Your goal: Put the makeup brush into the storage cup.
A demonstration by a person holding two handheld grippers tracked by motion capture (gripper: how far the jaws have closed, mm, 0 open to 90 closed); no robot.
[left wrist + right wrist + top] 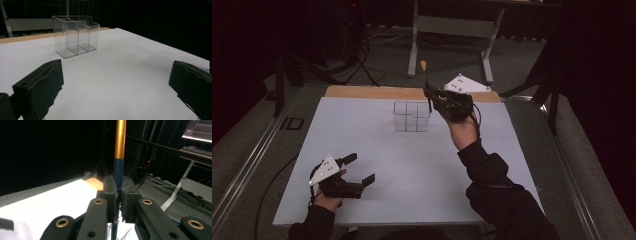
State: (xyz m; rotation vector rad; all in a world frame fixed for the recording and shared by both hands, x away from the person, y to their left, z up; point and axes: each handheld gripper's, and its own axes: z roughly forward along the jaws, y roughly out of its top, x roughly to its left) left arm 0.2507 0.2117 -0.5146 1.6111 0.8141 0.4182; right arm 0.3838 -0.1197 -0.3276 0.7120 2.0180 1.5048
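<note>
We see the right claw (pixel 430 96) clamped on an upright pen (pixel 426 80), held just above the clear organizer's (pixel 412 117) right rim, near the surface's (pixel 412 165) far edge. Left claw (pixel 362 170) wide open, holding nothing, over bare near-left surface, well apart

White table (pixel 377 195), wood strip at far edge; 1 clear organizer (pixel 411 116) on it

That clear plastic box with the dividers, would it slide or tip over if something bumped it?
The clear box looks thin-walled and empty, so it is probably light and would likely slide on the smooth white table. Its flat base is wide for its height, so tipping seems less likely than sliding, unless it is struck near the rim. The hard plastic might crack if squeezed.
</note>
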